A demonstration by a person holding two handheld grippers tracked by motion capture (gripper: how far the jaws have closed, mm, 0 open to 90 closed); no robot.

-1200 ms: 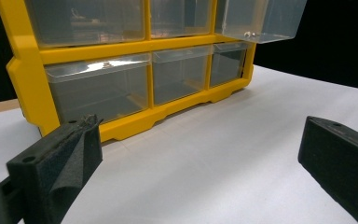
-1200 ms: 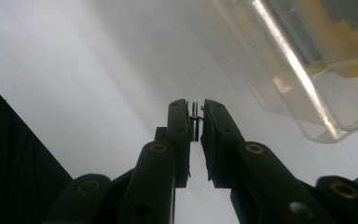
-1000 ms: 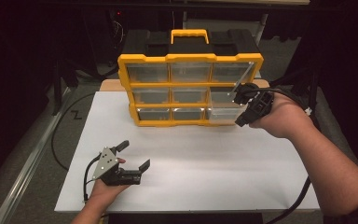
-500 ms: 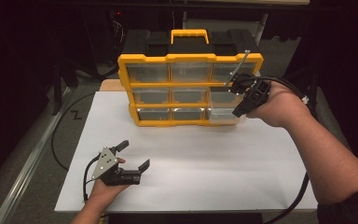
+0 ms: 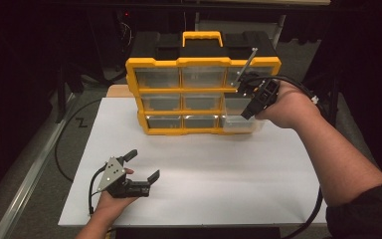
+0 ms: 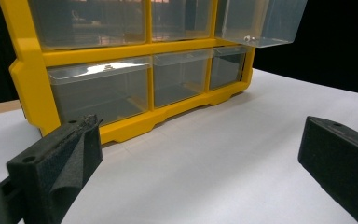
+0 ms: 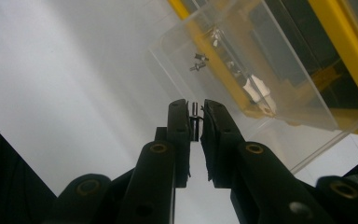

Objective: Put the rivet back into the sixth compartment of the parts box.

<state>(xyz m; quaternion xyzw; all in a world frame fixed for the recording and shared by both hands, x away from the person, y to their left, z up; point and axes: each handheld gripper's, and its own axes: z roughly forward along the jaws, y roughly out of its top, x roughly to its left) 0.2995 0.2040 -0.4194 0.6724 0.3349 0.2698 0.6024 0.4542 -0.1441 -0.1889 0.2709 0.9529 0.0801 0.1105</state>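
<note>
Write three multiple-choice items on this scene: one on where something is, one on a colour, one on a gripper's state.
1. Where does the pulled-out clear drawer sit in the organizer?
A. right column
B. left column
C. centre column

2. What colour is the organizer's frame?
A. blue
B. yellow
C. red

3. How is the right gripper?
A. wide open
B. lying on the table
C. shut on a small metal screw

Answers: 1 A, the high view shows it jutting out at the right side. 2 B, the frame shows yellow. 3 C, the right gripper view shows the jaws pinching the screw.

open white table (image 5: 258, 174) ahead of the left tool (image 5: 142, 167); yellow organizer (image 5: 179, 92) walls off the back.
</note>
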